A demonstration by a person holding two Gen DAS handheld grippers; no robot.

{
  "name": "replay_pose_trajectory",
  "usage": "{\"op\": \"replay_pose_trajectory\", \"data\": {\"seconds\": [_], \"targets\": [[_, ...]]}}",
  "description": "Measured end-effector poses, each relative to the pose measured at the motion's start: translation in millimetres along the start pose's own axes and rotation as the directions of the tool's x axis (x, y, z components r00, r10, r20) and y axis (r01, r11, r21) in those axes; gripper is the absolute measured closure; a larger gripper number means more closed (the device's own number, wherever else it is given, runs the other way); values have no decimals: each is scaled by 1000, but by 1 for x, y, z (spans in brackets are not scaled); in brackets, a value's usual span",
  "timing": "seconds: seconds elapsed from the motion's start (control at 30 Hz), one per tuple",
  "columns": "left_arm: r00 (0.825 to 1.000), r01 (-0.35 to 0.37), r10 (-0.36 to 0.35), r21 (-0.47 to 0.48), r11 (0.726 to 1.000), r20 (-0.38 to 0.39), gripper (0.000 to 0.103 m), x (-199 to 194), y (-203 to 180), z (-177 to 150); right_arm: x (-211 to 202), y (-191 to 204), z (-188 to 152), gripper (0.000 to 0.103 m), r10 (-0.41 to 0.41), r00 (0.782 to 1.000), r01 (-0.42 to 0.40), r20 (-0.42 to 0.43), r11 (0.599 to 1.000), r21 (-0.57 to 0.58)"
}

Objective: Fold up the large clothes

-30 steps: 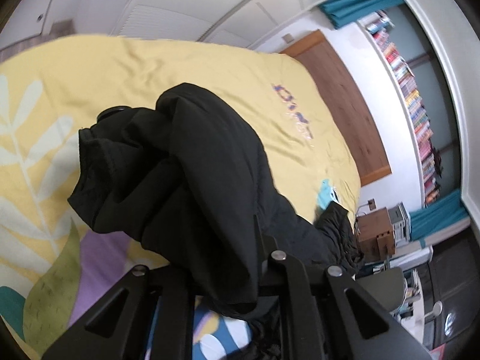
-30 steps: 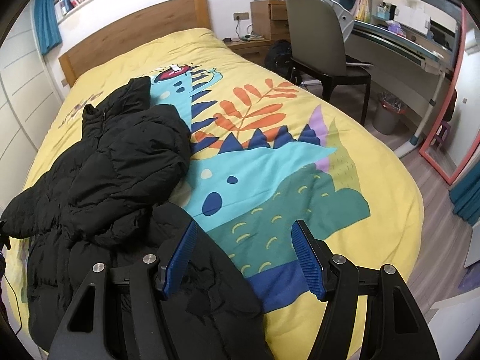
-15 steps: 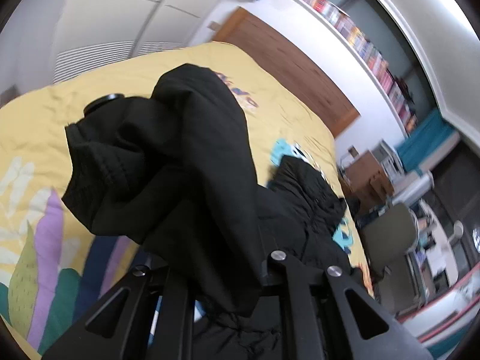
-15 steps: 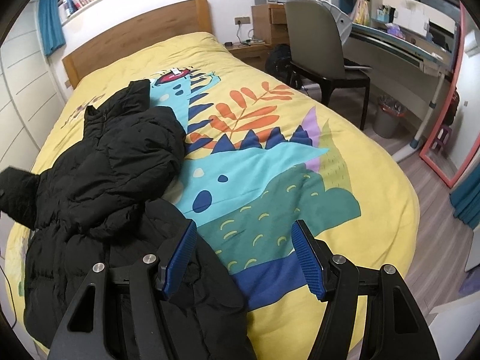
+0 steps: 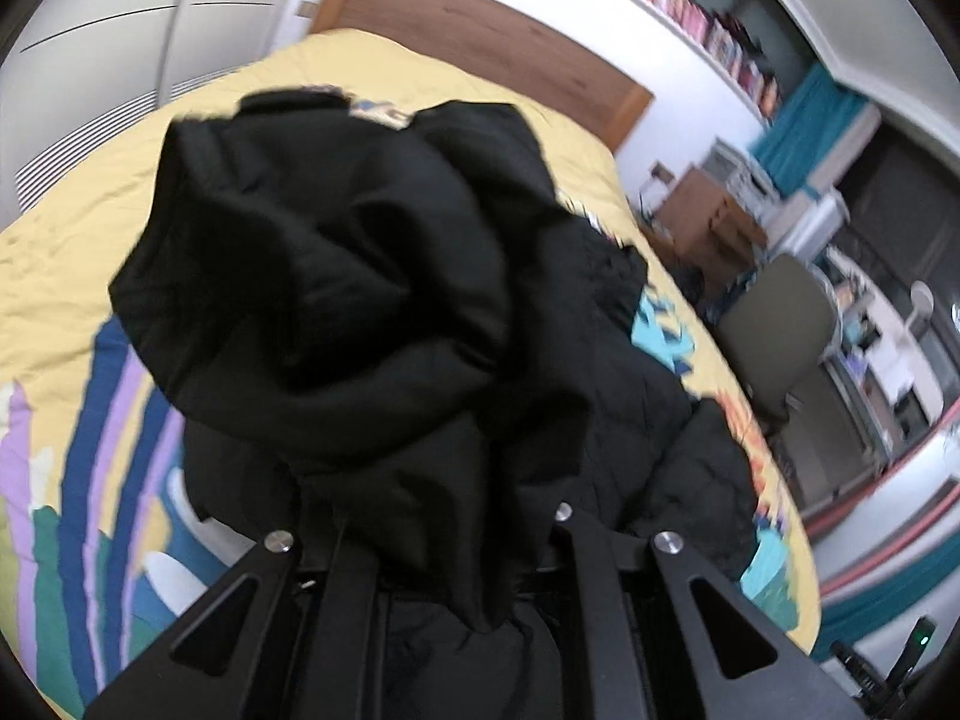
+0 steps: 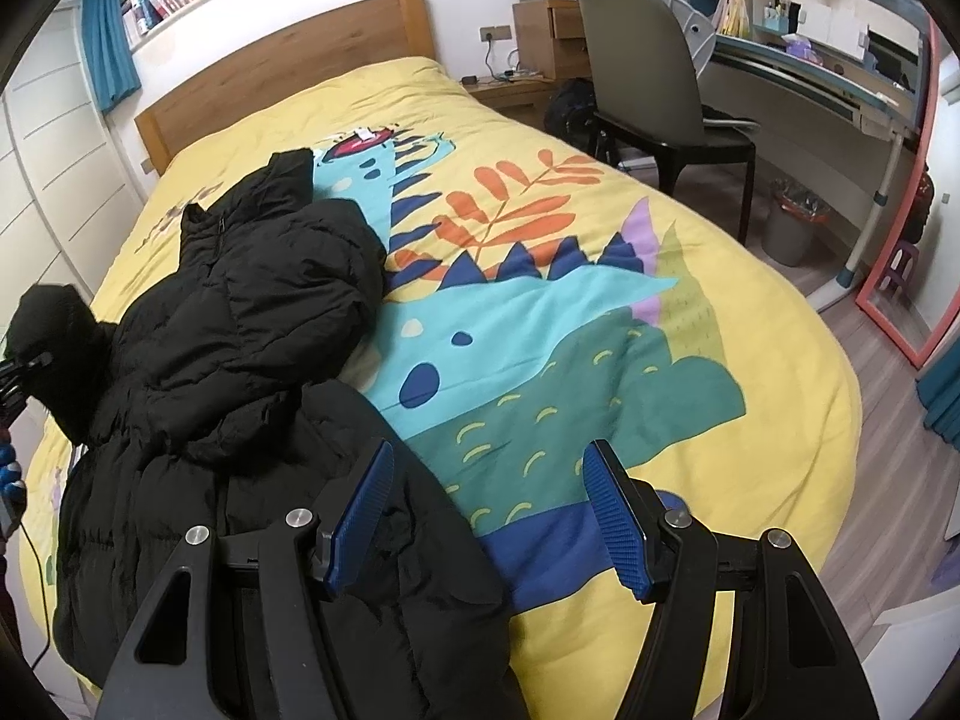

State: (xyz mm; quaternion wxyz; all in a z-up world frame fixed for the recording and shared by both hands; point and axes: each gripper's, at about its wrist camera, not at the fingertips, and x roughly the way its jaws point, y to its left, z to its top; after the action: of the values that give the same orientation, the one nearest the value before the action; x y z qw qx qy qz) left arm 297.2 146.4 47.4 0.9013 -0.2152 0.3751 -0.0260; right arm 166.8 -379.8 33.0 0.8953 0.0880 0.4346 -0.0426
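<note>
Item: black puffer jacket (image 6: 240,324), lying lengthwise along the left half of the bed (image 6: 750,312), collar toward the headboard (image 6: 288,78), hem at the foot end. One sleeve (image 5: 336,276) is lifted clear of the jacket's body.

Left gripper (image 5: 432,546): I have it clamped on that sleeve; the fabric bunches between the closed fingers and drapes forward over them, so the fingertips themselves are hidden. In the right wrist view it sits at the far left of the jacket, the raised sleeve end (image 6: 51,324) above it.

Right gripper (image 6: 489,516): jaws wide apart, blue pads (image 6: 360,510) bare, nothing held. It hangs over the jacket's hem, its left finger above black fabric, its right above the dinosaur-print duvet (image 6: 540,360).

Beyond the jacket, right of the bed: grey chair (image 6: 648,66), desk (image 6: 810,72), waste bin (image 6: 792,228).
</note>
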Motion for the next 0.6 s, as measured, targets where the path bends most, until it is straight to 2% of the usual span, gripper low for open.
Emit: {"op": "replay_pose_trajectory", "data": {"seconds": [0.23, 0.4, 0.6], "targets": [[996, -21, 29, 100, 995, -85, 91, 43, -48, -36, 11, 7, -6, 38, 19, 999, -20, -26, 1000, -20], [987, -38, 59, 138, 990, -152, 91, 68, -48, -59, 18, 7, -7, 38, 24, 999, -25, -43, 999, -24], [982, -47, 73, 148, 988, -176, 91, 80, -46, -68, 28, 12, -11, 38, 31, 997, -33, -69, 999, -29]]}}
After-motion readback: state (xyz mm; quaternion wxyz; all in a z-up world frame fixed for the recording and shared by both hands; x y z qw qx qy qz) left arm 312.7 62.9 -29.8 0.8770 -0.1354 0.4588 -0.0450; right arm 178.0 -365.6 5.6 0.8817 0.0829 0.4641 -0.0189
